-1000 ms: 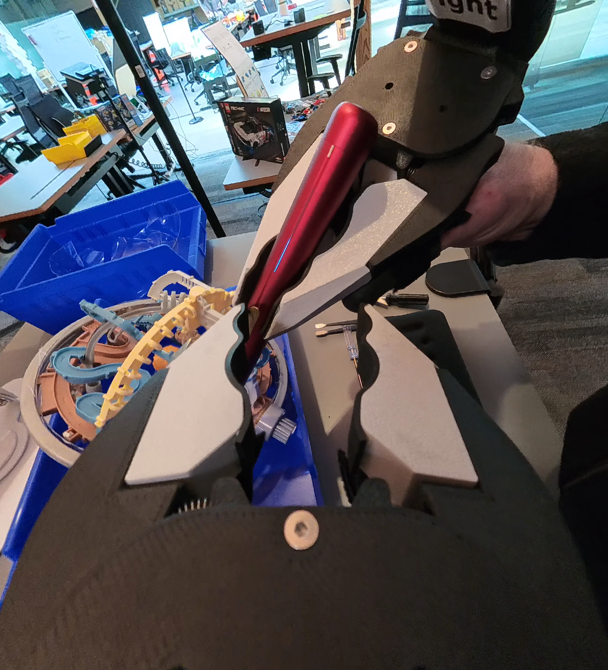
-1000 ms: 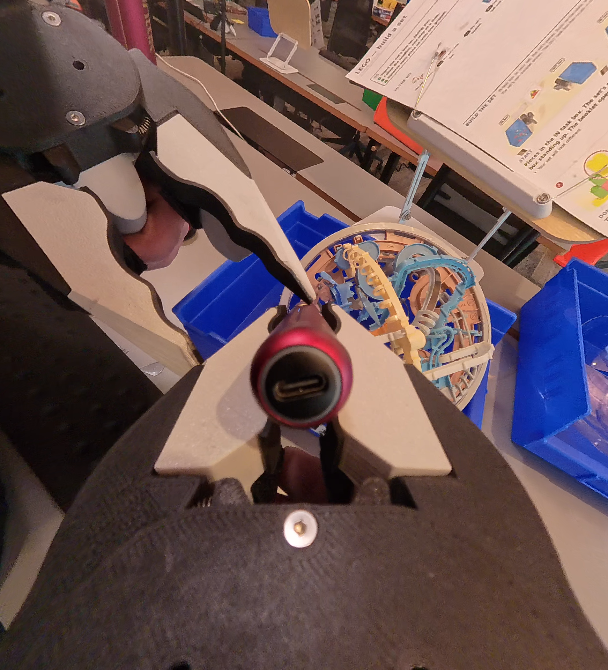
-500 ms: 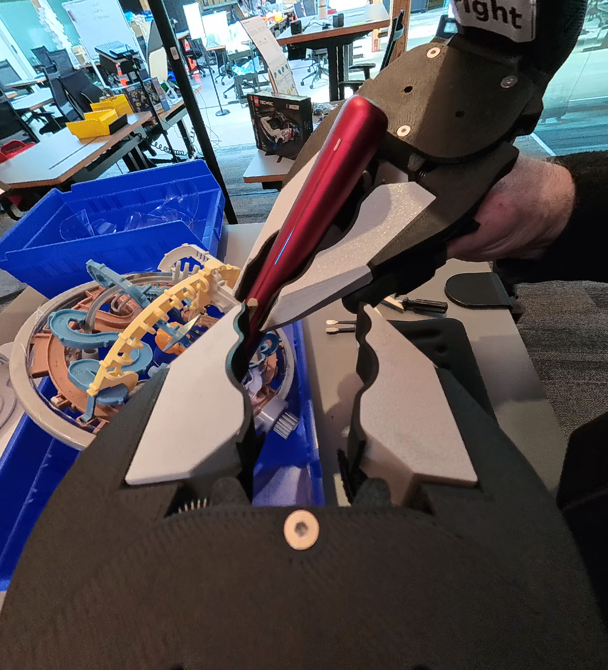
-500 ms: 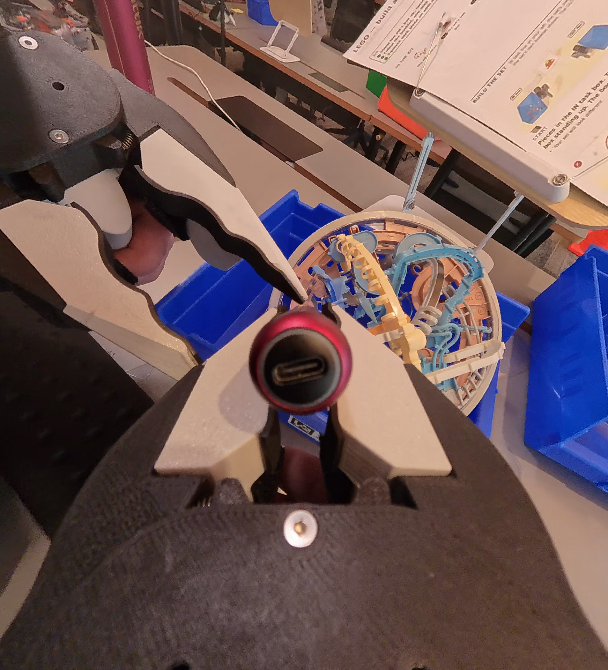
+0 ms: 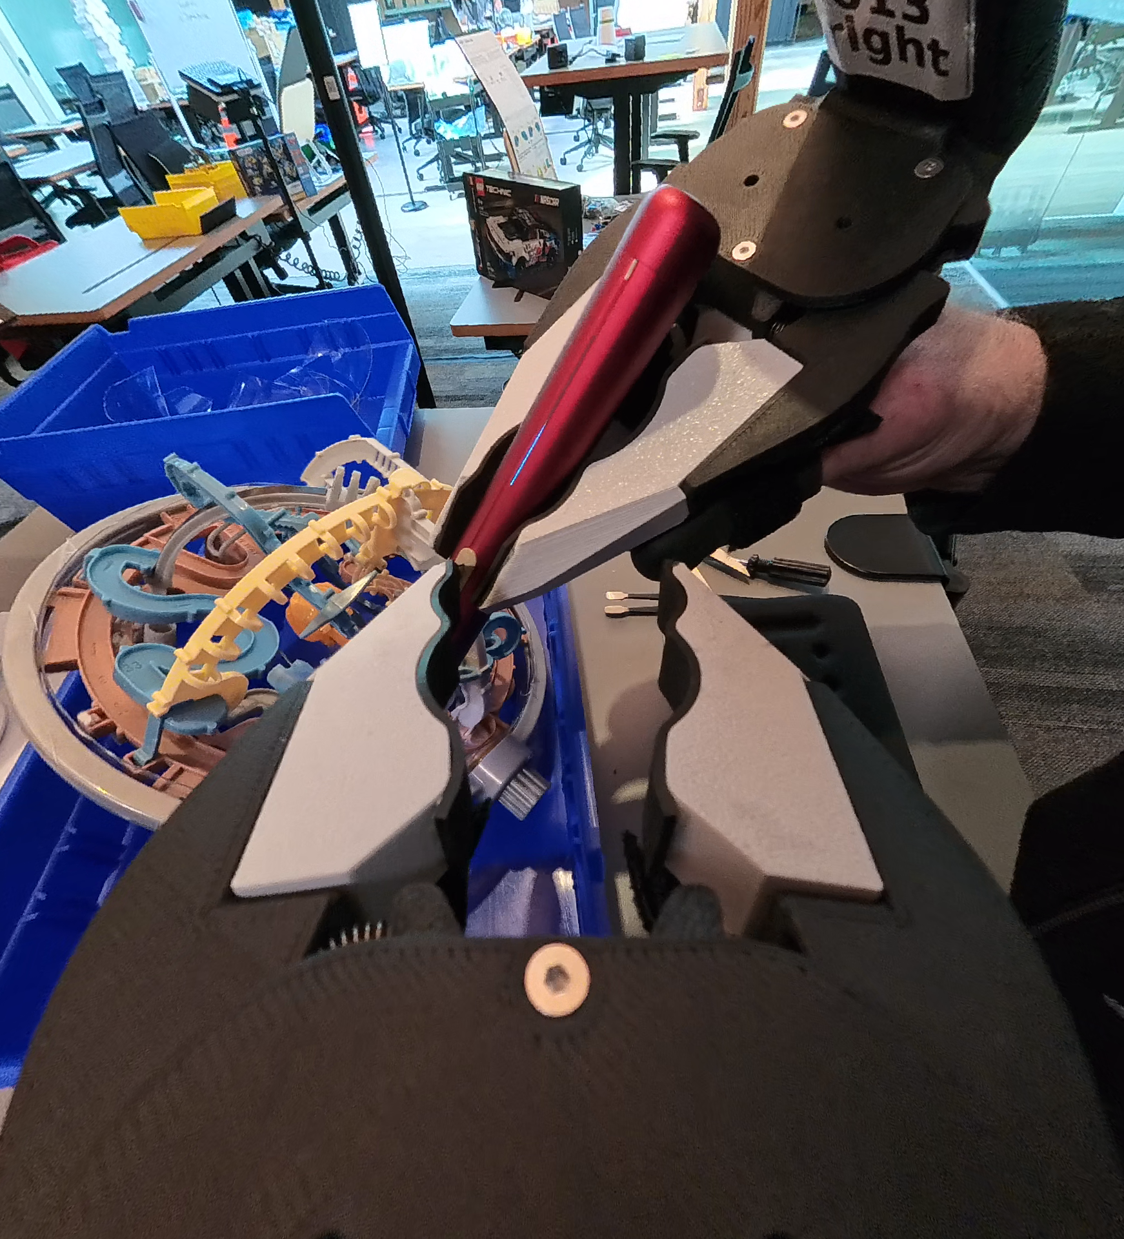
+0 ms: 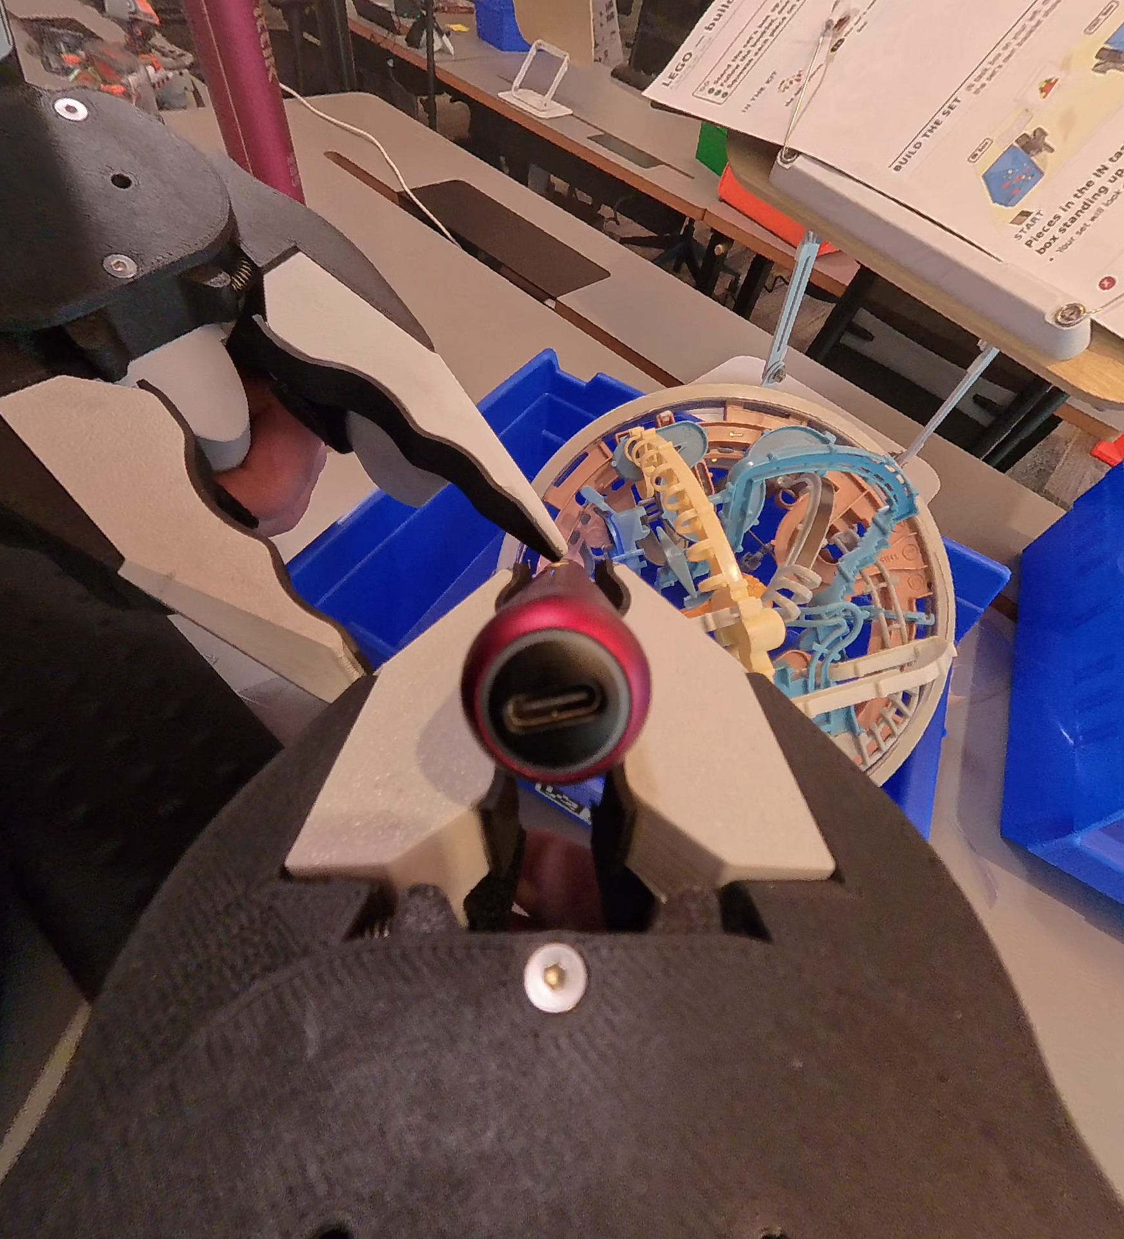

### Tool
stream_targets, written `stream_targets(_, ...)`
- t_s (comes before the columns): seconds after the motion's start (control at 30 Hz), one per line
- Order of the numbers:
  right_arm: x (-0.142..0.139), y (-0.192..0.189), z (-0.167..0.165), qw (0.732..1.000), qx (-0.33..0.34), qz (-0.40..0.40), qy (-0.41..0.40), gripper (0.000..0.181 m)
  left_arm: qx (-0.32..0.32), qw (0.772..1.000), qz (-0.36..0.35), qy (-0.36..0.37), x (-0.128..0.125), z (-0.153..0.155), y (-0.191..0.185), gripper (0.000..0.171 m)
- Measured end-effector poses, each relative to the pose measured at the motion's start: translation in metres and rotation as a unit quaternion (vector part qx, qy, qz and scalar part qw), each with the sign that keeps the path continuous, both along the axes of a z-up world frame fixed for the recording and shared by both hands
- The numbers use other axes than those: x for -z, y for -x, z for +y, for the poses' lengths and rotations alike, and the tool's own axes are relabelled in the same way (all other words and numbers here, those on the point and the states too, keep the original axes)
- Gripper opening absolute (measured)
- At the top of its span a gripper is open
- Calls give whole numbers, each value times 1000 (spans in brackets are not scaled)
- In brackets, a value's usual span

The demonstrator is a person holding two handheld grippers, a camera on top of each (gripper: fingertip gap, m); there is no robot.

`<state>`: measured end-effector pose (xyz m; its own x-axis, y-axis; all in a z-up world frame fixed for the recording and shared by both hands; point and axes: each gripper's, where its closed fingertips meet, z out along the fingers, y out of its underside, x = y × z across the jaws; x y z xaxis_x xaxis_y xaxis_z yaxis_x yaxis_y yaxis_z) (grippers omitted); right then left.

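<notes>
Grey table (image 5: pixel 619 677): right hand-held gripper (image 5: pixel 479 570) clamps red screwdriver (image 5: pixel 586 375); left hand-held gripper (image 5: pixel 559 590) apart.

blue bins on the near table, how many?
2: one blue bin under the maze disc, another blue bin behind it with clear parts. More may be hidden.

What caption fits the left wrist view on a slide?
Right tool grips a red electric screwdriver angled down into a round marble maze sitting in a blue bin; left tool open beside it.

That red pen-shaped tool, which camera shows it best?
The left wrist view: the red tool shows along its whole side, gripped in the right claw. The right wrist view shows only its round back end.
</notes>
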<state>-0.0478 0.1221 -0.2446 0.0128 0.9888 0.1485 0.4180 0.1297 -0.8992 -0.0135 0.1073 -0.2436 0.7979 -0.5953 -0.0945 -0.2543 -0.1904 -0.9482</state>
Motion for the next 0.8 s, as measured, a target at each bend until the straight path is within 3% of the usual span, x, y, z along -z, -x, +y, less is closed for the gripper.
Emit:
stream_targets(0.3, -3, 6, 1, 1000, -10, -27, -7, 20, -5, 999, -49, 10, -6, -1, 7, 56)
stream_targets(0.4, -4, 9, 2, 999, -12, -39, -11, 20, -38, 995, -92, 26, -10, 1, 31, 59)
stream_targets(0.53, -3, 11, 1, 998, -12, -52, -16, 20, -125, 970, -156, 135, 9, 16, 88, 74)
stream_targets(0.6, -4, 12, 1, 998, -12, -55, -17, 20, -149, 961, -175, 153, 14, 22, 108, 71)
stream_targets(0.8, -4, 14, 4, 998, -11, -67, -8, 20, -140, 950, -186, 208, 31, 33, 120, 67)
